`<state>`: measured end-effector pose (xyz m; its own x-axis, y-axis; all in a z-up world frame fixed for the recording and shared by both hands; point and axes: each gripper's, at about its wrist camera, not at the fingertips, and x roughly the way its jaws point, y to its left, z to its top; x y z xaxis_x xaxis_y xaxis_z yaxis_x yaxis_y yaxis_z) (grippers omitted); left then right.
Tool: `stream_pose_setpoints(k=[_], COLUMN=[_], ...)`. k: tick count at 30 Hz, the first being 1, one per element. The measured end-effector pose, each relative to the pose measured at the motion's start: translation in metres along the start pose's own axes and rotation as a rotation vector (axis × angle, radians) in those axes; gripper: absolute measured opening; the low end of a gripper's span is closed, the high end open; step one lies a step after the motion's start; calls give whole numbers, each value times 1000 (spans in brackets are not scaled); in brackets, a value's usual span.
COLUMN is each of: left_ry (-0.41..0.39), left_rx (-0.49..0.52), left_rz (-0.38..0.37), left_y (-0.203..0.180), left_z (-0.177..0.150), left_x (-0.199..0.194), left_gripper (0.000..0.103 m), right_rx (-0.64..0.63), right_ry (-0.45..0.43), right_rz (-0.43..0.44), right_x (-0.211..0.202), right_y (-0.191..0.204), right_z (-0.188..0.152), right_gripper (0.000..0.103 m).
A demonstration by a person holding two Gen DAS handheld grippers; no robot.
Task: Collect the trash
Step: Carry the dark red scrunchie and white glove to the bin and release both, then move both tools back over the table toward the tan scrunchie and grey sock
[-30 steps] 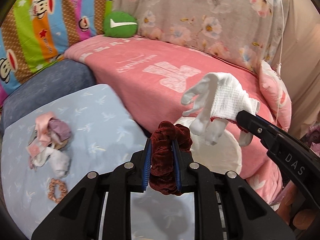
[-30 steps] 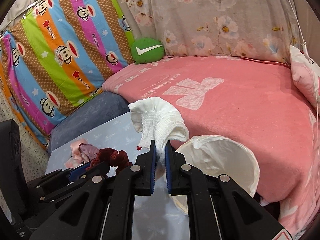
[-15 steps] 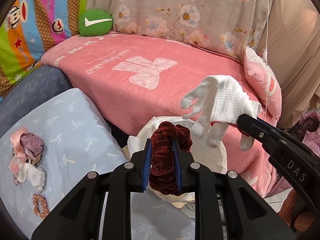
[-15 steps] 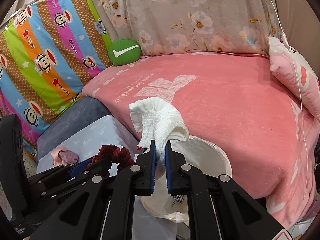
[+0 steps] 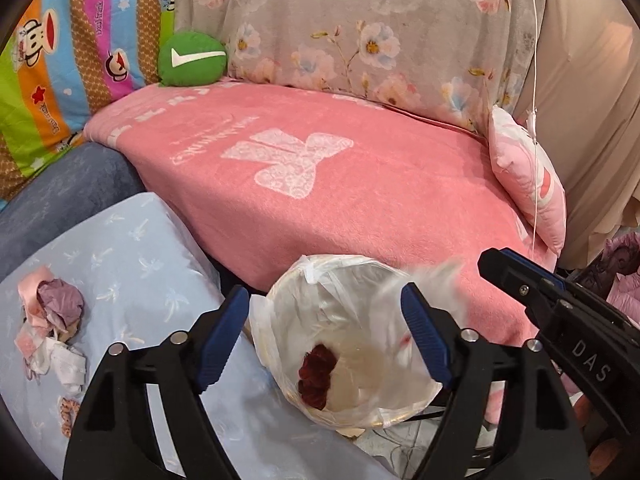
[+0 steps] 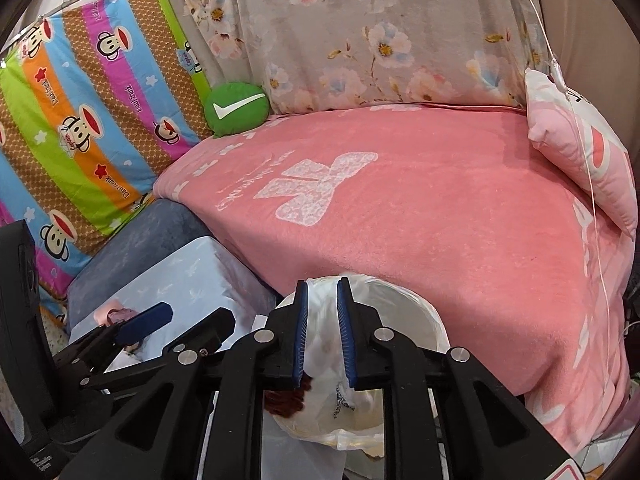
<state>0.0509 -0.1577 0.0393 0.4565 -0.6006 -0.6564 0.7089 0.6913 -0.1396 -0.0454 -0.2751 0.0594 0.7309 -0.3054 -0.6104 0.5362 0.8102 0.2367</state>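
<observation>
The dark red scrunchie [image 5: 318, 376] lies at the bottom of the lined bin [image 5: 280, 300], so that drop is done. A white blur over the rim looks like the glove [image 5: 436, 284] falling, though I can't be sure. The left gripper [image 5: 324, 316] has just sprung wide, empty; the right gripper [image 6: 322, 334] has just parted slightly, nothing pinched. Hold both over the bin's mouth until the glove settles inside, then turn left for the rags [image 5: 50, 320] on the blue sheet [image 5: 140, 248].

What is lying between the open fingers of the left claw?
In the left wrist view, the bag-lined bin lies between the fingers of the left claw, below them, with the dark red scrunchie inside it.
</observation>
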Motion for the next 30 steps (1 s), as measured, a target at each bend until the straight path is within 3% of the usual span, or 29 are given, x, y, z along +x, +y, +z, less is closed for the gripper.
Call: stream_pose_setpoints(k=[5, 11, 30], left_ry=[12, 13, 15], left_rx=[-9, -28, -120], left_rz=[11, 28, 130], left_y=[5, 18, 89], left_z=[2, 1, -16], left_x=[2, -1, -25], left_gripper=[76, 76, 76], right_rx=[-5, -29, -132], right_ry=[-3, 3, 55], right_rz=[-1, 12, 95], right_x=[0, 5, 26], right_y=[3, 16, 87], right_z=[1, 3, -13], right_gripper=[28, 33, 35])
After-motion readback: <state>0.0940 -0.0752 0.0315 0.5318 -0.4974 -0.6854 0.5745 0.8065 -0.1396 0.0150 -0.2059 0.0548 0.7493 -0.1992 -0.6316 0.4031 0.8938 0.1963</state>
